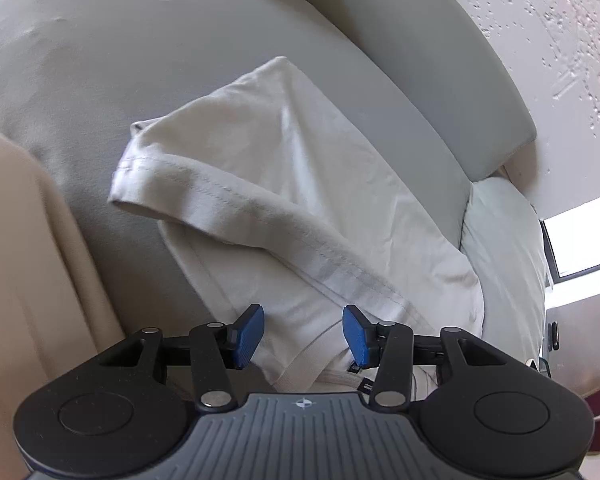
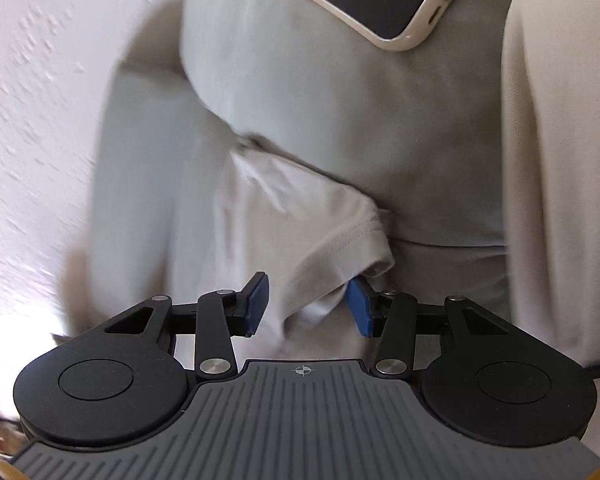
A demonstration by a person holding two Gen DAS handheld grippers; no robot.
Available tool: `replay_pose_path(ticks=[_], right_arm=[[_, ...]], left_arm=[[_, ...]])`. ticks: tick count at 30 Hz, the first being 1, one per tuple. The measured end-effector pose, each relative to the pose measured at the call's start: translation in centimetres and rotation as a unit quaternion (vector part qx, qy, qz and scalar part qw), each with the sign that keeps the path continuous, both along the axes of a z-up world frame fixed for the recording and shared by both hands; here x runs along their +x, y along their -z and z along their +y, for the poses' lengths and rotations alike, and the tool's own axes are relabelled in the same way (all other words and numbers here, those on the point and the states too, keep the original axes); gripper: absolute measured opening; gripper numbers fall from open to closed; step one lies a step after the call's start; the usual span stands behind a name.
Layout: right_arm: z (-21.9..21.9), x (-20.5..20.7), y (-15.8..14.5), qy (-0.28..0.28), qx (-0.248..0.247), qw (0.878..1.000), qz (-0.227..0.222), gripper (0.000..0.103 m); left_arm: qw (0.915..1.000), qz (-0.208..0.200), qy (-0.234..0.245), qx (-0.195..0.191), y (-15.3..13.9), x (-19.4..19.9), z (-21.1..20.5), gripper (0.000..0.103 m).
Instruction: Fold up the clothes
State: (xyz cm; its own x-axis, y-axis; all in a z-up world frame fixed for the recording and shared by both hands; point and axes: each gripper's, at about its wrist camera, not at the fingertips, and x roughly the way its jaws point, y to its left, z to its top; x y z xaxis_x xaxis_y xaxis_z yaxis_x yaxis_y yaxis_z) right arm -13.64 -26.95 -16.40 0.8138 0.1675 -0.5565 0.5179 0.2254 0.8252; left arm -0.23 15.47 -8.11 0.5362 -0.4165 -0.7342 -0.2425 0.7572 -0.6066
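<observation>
A white T-shirt (image 1: 284, 184) lies partly folded on a grey sofa seat cushion (image 1: 100, 80), one hemmed sleeve flopped over its body. My left gripper (image 1: 304, 334) is open just above the shirt's collar end, blue pads apart and holding nothing. In the right wrist view the same white T-shirt (image 2: 300, 220) shows a sleeve draped toward me. My right gripper (image 2: 310, 306) is open, straddling the sleeve's edge, and the cloth covers the top of the right pad. This view is blurred by motion.
A phone (image 2: 380, 0) in a cream case lies on the grey back cushion (image 2: 340, 100). A beige sofa arm (image 1: 24, 260) runs along the left, a second grey cushion (image 1: 440, 72) and a textured white wall (image 1: 560, 40) to the right.
</observation>
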Motion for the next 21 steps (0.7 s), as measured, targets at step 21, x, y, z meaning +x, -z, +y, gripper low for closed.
replay_pose_path(ticks=[21], right_arm=[[0.2,3.6,0.6,-0.05,0.006,0.998,-0.027,0.042]], left_arm=[[0.983,0.001,-0.18,-0.035,-1.0,-1.1,8.3,0.045]])
